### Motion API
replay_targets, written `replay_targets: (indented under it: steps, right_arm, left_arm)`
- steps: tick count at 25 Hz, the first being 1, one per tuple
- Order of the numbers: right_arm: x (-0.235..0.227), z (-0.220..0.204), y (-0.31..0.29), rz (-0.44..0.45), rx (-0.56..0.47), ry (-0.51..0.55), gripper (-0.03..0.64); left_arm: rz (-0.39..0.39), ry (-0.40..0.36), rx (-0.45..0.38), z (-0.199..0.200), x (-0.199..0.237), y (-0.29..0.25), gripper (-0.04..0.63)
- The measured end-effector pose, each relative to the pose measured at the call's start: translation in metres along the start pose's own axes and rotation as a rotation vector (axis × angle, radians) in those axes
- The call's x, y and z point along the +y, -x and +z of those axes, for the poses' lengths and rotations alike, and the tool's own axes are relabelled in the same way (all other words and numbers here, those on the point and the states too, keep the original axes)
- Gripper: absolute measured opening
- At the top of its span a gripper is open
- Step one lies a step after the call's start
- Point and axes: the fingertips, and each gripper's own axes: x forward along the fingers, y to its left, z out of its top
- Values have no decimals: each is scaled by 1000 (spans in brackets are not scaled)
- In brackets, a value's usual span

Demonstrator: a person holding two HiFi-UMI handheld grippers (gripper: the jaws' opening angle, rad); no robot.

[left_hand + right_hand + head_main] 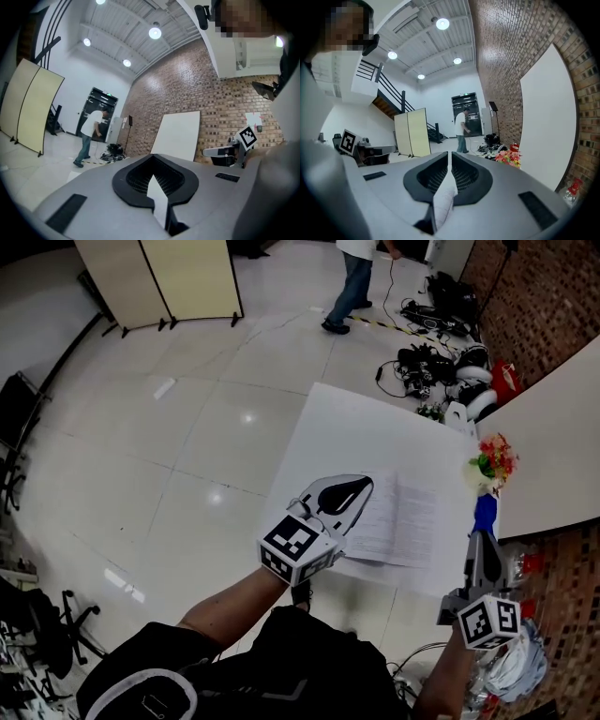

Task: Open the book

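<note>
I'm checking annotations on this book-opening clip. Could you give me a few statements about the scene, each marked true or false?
1. The book lies open on the white table, print showing. True.
2. The right gripper has its fingers wide apart and empty. False: they are together on a printed sheet.
3. Flowers stand by the table's right edge. True.
4. The folding screen leans on the brick wall. False: it stands on the tiled floor, across the room from that wall.
5. The left gripper holds nothing. False: a white sheet sits between its fingers.
6. A person stands in the background. True.
</note>
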Motion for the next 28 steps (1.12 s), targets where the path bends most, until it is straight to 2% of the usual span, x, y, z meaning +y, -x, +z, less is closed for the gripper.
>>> replay_targets:
  steps: [3, 7, 11, 14, 18, 21, 24, 28]
  right_arm:
    - [5, -4, 27, 56, -16, 5, 6]
    - [2, -14, 79, 129, -24, 14, 6]
    - [-3, -31, 140, 215, -6, 13, 6]
    - [6, -34, 180, 274, -6, 18, 6]
    - [17, -26, 223, 307, -38, 13, 6]
    - [35, -24, 247, 322, -46, 10, 6]
    - [55, -28, 271, 312, -57, -15, 6]
    - [99, -36, 310, 301, -63, 22, 6]
  left_arm:
    - [32, -23, 6, -4, -28, 21, 2]
    - [90, -51, -2, -9, -87, 53, 2]
    - [176, -73, 4, -20, -149, 89, 2]
    - [244, -83, 5, -10, -184, 126, 2]
    - [242, -139, 18, 5, -236, 168, 2]
    - [260, -146, 19, 11, -257, 201, 2]
    - [231, -161, 18, 11, -279, 228, 2]
    - [199, -173, -6, 1, -299, 278, 2]
